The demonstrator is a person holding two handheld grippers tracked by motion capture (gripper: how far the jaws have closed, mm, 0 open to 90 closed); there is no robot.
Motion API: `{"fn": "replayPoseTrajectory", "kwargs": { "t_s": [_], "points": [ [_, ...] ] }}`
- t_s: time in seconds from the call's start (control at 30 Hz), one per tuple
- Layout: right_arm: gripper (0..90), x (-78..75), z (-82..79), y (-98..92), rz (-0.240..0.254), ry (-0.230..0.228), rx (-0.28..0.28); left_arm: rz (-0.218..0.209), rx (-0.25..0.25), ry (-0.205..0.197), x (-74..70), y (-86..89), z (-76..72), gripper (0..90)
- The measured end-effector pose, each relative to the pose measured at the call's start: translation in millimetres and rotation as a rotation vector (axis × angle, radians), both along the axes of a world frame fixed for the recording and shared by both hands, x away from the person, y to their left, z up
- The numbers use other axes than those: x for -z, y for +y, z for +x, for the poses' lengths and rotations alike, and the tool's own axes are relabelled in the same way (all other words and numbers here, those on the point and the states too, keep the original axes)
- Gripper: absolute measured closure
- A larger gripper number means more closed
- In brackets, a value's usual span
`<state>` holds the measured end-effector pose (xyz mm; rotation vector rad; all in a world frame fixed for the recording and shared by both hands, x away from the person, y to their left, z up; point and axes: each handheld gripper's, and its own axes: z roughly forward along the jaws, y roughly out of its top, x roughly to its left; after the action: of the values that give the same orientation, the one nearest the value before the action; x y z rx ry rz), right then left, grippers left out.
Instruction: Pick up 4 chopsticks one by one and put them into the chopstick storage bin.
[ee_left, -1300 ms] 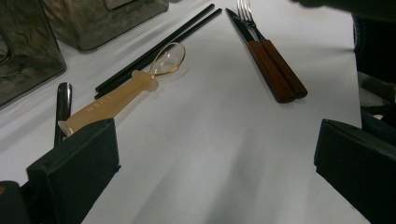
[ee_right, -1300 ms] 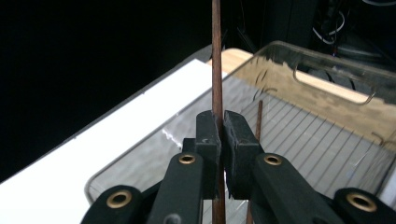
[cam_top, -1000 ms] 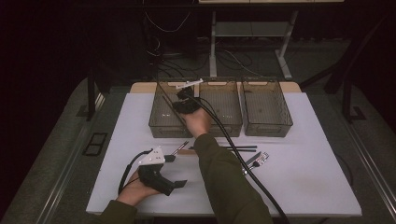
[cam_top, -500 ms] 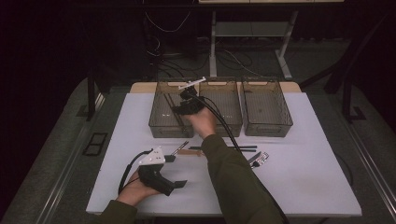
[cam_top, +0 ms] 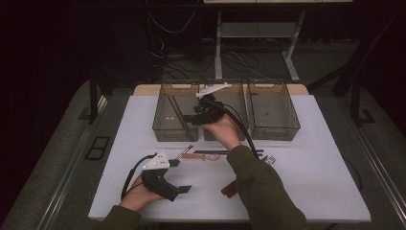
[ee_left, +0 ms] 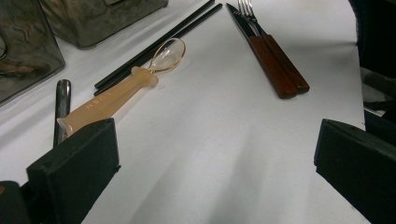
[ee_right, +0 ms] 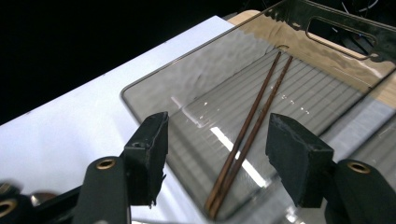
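Two brown chopsticks point(cam_top: 178, 113) point(ee_right: 247, 135) lie side by side on the floor of the left clear bin point(cam_top: 160, 128) point(ee_right: 327, 25). My right gripper point(cam_top: 200, 114) point(ee_right: 217, 161) hovers over the wall between the left and middle bins. Its jaws have just been opening and stand apart with nothing gripped; the chopsticks lie below them. My left gripper point(cam_top: 184, 189) point(ee_left: 215, 182) rests near the table's front left, open and empty, pointing at a tan-handled spoon point(cam_top: 201, 156) point(ee_left: 116, 100), black chopsticks point(cam_top: 232, 152) point(ee_left: 159, 42) and a wood-handled knife and fork point(cam_top: 231, 188) point(ee_left: 278, 63).
Three clear bins stand in a row at the back of the white table point(cam_top: 316, 182): the middle bin point(cam_top: 229, 93) and the right bin point(cam_top: 273, 129) beside the left one. A slim metal utensil point(ee_left: 62, 107) lies beside the spoon's handle. The right forearm crosses the table's centre.
The right gripper has shifted right and slightly back from the left bin, and its jaws have spread apart. The brown chopsticks now lie in that bin. The left gripper has stayed put.
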<state>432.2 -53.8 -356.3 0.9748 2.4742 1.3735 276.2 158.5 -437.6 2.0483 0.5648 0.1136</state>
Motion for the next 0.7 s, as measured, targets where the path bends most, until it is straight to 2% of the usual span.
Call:
{"fn": "replayPoseTrajectory", "kwargs": {
  "t_s": [0.1, 0.17, 0.4, 0.5, 0.7],
  "points": [
    [39.4, -3.3, -9.9, -15.8, 0.011, -0.015, -0.011, 0.010, 0.003, -0.003, -0.2, 0.4, 0.3, 0.0],
    [40.6, -4.9, -15.6, -25.8, 0.001, -0.023, -0.018, 0.007, -0.003, 0.001, 0.2, -0.1, -0.3, 0.0],
    [51.8, -2.1, -33.3, -58.2, -0.019, -0.023, -0.027, 0.005, -0.005, 0.004, 1.3, -1.8, -0.5, 0.0],
    [59.2, 3.5, -39.7, -65.0, -0.031, -0.014, -0.041, 0.007, -0.006, 0.005, 1.1, -1.2, -0.7, 0.0],
    [72.0, 17.9, -48.4, -63.9, -0.055, 0.004, -0.067, 0.008, -0.006, 0.003, 0.9, -1.5, -1.5, 0.0]
  ]
}}
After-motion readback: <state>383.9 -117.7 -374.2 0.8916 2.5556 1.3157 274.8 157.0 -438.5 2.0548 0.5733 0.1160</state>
